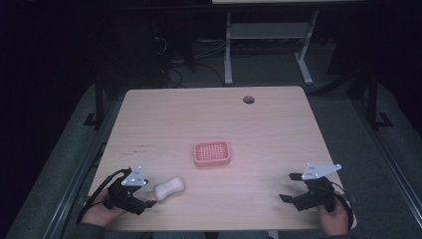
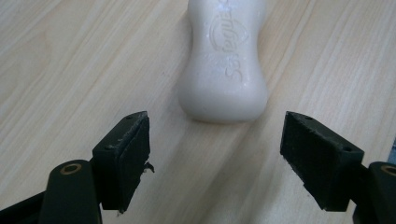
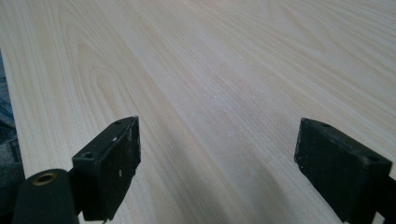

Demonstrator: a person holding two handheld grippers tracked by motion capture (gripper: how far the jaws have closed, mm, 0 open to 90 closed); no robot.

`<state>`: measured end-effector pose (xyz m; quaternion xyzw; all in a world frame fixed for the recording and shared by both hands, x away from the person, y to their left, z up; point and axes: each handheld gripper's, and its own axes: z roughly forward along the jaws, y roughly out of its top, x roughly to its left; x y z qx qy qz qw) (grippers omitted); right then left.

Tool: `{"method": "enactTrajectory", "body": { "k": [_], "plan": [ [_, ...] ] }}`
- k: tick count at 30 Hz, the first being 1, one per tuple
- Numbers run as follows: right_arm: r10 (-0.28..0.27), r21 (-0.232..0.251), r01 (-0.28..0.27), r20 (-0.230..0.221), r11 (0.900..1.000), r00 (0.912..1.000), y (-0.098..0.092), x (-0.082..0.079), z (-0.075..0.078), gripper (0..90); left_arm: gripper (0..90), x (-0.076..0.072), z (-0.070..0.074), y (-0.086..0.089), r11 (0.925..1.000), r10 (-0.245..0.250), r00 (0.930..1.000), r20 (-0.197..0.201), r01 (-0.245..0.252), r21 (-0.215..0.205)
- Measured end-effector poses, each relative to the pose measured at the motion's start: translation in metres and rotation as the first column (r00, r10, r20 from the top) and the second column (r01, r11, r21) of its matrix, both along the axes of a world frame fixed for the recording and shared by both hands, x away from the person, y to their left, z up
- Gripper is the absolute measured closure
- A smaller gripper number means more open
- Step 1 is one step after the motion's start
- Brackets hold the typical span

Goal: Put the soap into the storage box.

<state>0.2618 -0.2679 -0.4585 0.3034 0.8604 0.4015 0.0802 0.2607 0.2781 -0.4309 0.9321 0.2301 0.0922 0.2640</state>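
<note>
Soap, white, embossed script unreadable, just ahead of left gripper, jaws wide, untouching | pink dish mid-table | right gripper agape over bare wood

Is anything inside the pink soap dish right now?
The pink soap dish looks empty: its slotted bottom shows all over. The white soap bar lies on the table, just ahead of the open left gripper. What lies beneath the dish is covered.
</note>
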Motion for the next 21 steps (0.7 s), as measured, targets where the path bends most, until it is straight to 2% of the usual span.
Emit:
{"method": "enactTrajectory", "body": {
  "k": [4,21],
  "plan": [
    [0.002,-0.002,-0.002,0.001,1.000,1.0000,0.000,0.000,0.000,14.2,23.8,0.003,0.001,-0.007,0.9998,-0.021,0.9998,0.003,0.021,0.002],
    [0.003,0.001,-0.003,0.003,1.000,1.0000,0.000,0.000,0.000,14.1,24.1,0.011,0.002,-0.020,0.9993,-0.036,0.9993,0.004,0.036,0.000]
  ]
}}
